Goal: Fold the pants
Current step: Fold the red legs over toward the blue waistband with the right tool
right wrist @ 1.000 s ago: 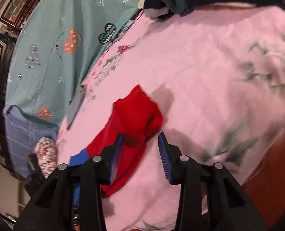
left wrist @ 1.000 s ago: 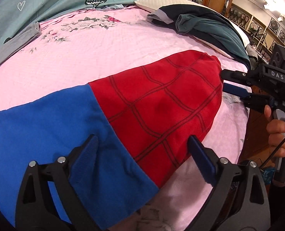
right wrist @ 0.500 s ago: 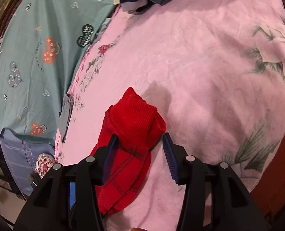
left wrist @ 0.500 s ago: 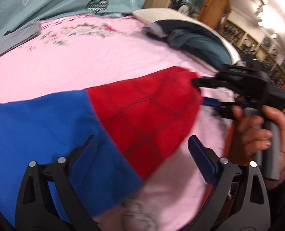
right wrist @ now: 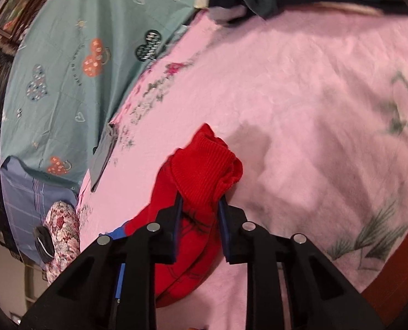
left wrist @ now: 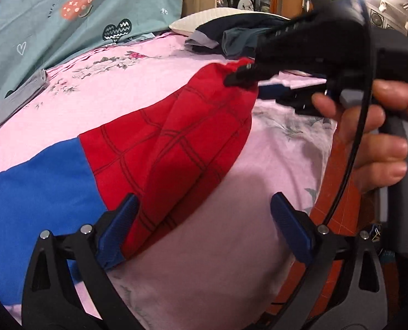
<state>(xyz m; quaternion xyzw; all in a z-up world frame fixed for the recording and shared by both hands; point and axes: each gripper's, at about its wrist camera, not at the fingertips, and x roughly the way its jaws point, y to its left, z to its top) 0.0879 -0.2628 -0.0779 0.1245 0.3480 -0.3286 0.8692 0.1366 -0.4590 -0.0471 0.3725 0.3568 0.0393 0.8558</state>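
The pants (left wrist: 160, 148) lie on a bed (left wrist: 231, 236) covered by a pink sheet of lightly creased cotton printed with grey-green sprays and small red flowers. They are soft knit fabric: a plain blue upper part and a red leg crossed by thin dark lines in a web-like grid, ending in a ribbed red cuff (right wrist: 204, 170). The leg runs toward the bed's edge, beyond which red-brown floor tiles (left wrist: 339, 211) show.

The right gripper (right wrist: 200, 202) has just been closing its jaws, and their blue ridged pads now pinch the bunched cuff, which puffs out rounded beyond the tips and is raised off the sheet. A hand (left wrist: 374, 134) grips its grey handle.

The left gripper (left wrist: 204, 220) hangs over the near side of the leg with its jaws spread wide; one pad sits at the folded red edge, the other over bare sheet, pinching nothing.

At the bed's far edge lies a pile of dark teal and navy clothes (left wrist: 239, 41) on a white quilted pillow (left wrist: 193, 22), beside a teal duvet (left wrist: 66, 16) with hearts. A flat grey cloth (left wrist: 16, 101) lies at the sheet's far corner.
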